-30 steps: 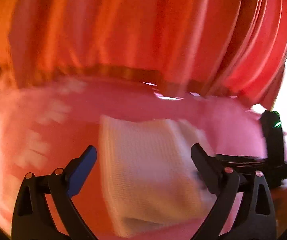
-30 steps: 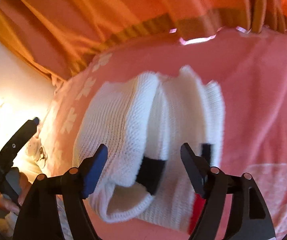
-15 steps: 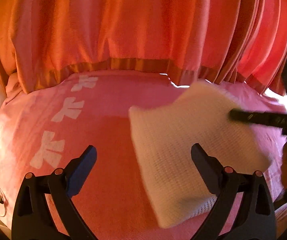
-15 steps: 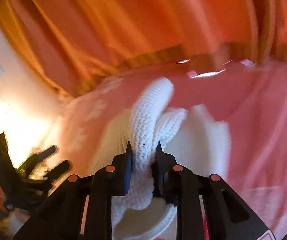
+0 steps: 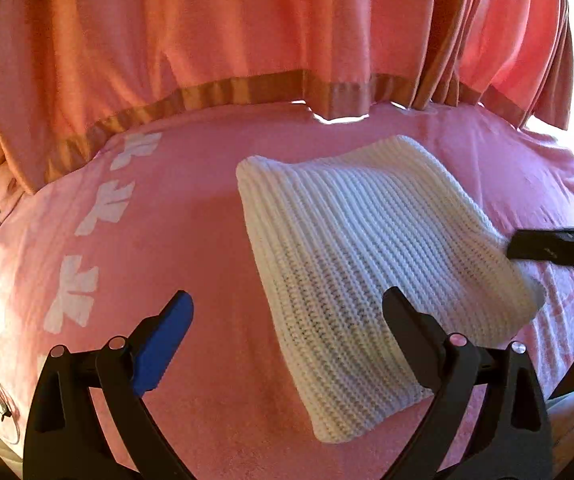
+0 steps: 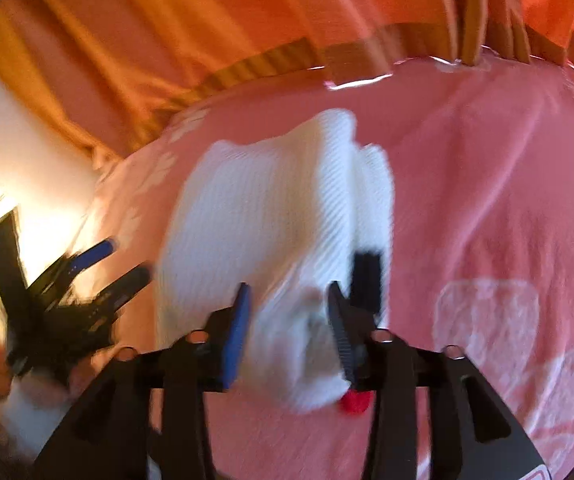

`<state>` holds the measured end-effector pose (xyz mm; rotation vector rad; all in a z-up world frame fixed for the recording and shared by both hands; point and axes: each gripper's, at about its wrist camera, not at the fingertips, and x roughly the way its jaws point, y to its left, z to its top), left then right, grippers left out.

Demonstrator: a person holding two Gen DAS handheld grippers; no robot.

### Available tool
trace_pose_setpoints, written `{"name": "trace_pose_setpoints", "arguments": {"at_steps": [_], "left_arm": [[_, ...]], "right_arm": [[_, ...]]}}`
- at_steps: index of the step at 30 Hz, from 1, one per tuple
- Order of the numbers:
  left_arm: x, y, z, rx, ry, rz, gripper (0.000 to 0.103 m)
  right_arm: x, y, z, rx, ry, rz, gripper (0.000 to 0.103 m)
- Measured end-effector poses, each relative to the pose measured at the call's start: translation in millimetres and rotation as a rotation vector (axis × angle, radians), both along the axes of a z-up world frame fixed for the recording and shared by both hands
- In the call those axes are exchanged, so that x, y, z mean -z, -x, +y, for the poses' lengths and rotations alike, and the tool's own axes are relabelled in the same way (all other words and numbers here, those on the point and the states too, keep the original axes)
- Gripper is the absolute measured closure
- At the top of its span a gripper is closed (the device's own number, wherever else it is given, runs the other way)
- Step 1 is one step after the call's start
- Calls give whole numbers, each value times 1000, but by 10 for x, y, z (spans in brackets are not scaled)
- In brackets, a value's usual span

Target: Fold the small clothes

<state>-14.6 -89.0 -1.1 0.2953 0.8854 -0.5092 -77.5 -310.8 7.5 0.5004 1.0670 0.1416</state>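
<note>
A white ribbed knit garment (image 5: 371, 256), folded into a thick rectangle, lies on the pink bedspread (image 5: 175, 240). My left gripper (image 5: 287, 316) is open and empty, just short of the garment's near left edge. In the right wrist view the same garment (image 6: 271, 216) shows black and red patches at its near end. My right gripper (image 6: 287, 312) has its jaws partly open with the garment's near end between them, not pinched. One right finger (image 5: 555, 246) shows at the garment's right edge in the left wrist view.
Orange-pink curtains (image 5: 247, 32) hang along the far edge of the bed. White flower prints (image 5: 75, 292) run down the bedspread's left side. A pale wall (image 6: 15, 184) lies to the left, with the left gripper (image 6: 87, 280) before it.
My right gripper was open, shut on a raised fold of the garment half a second ago, and has now opened partly. The garment has settled flat. My left gripper drew back and stayed open.
</note>
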Motion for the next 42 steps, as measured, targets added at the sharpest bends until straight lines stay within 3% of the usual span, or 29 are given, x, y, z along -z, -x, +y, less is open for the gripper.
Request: {"name": "trace_pose_setpoints", "arguments": {"at_steps": [3,4,5,7,8,11,14,15,17,19,23,27,31,32,36,40,42], "left_arm": [[104,9,-19,3,-25,31,10],[132,9,-22,4,-27,46,10],[168,5,-19,2,-29,66,10],[211,4,-10,-2,-31,94,10],[220,11,0,-3,-32,101,10],[179,103,62,25,-19,110,10],[207,330,115,138,50,192,9],[248,385,117,161,47,207,9],[390,502,101,181,-8,212,9],[548,544,82,184,-68,208,10],[695,428,129,126,-101,222,16],[589,399,201,130,-60,263,17],[138,493,217,230,60,199,11],[41,484,219,235,83,172,10],[-170,303,133,156,76,24,8],[-45,33,4,75,20,-17,8],[29,-74,-55,57,-4,-8,8]], "right_arm": [[143,151,216,-50,13,36,50],[231,174,268,-59,58,65,68],[290,192,302,-72,96,89,94],[232,250,268,-77,46,80,94],[60,325,238,-80,-41,32,94],[-256,539,130,-51,-157,-82,94],[59,544,-9,15,-42,18,94],[288,533,-42,35,-38,93,94],[483,516,-40,39,-62,151,94],[463,499,19,13,-37,143,93],[475,468,98,7,50,154,92],[392,484,94,11,37,141,86],[-93,507,-63,57,26,4,52],[-186,460,-107,64,25,-23,49],[-330,-34,-146,46,92,-32,48],[17,-474,-29,26,127,47,48],[223,-601,9,27,151,82,68]]}}
